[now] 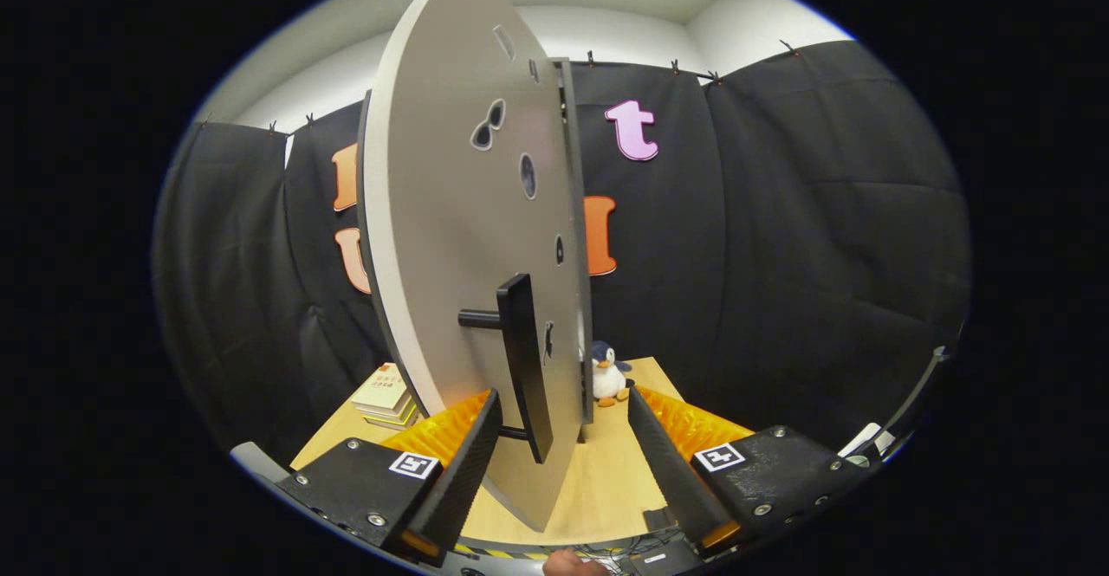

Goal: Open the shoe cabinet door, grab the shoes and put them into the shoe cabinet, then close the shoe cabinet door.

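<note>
I am bringing the gripper, fingers spread wide, around the stiff cabinet door; its dark bar handle looks the firmest hold.

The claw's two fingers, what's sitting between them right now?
In the gripper view, the cabinet door edge and its black handle stand between the open claw's fingers, neither finger pressing on them.
</note>
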A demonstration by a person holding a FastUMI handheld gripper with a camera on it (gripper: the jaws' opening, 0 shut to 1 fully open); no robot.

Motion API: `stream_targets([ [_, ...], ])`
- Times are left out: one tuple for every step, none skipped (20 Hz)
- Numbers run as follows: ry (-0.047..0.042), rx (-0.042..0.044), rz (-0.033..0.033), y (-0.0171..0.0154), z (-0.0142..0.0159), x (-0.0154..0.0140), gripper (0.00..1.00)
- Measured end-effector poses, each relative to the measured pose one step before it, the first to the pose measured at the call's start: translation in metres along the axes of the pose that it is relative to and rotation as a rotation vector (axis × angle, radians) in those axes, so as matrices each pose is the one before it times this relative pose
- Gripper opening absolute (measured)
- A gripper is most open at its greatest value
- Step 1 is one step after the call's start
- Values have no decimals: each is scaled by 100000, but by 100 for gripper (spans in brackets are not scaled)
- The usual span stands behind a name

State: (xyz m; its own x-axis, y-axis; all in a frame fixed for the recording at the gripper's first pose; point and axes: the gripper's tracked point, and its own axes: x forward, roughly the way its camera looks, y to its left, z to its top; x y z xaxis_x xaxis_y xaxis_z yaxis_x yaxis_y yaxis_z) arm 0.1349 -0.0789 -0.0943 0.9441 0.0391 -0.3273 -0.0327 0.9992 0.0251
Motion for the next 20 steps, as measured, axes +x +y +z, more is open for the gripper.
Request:
stream_targets([
  [119, 7, -46, 1075, 113, 184, 92],
  [183, -217, -123, 1026, 81, 204, 92],
  [160, -90, -228, 966, -68, 344, 92],
  [224, 110, -64, 964, 123, 345, 92],
  [361, 250, 350, 960, 190, 334, 92],
  [194, 303, 581, 981, 62, 340, 92],
  [-5, 148, 625, 915, 55, 445, 93],
  [-81, -26, 819, 1022, 210, 417, 93],
  [126, -269, 971, 989, -1, 541, 93],
  [289, -274, 1376, 1039, 122, 570, 93],
  [72, -155, 1525, 1280, 155, 397, 93],
  [-164, -66, 1019, 1126, 218, 687, 94],
  [-484, -205, 537, 883, 459, 768, 94],
  [64, -258, 421, 768, 315, 776, 94],
  [118, -105, 1403, 804, -203, 899, 94],
  [278, -234, 1158, 707, 166, 786, 94],
  [268, -434, 1145, 622, 57, 915, 94],
  [117, -434, 715, 631, 80, 924, 95],
  [188, -371, 513, 499, 180, 872, 95],
  [470, -356, 1226, 620, 95, 901, 95],
])
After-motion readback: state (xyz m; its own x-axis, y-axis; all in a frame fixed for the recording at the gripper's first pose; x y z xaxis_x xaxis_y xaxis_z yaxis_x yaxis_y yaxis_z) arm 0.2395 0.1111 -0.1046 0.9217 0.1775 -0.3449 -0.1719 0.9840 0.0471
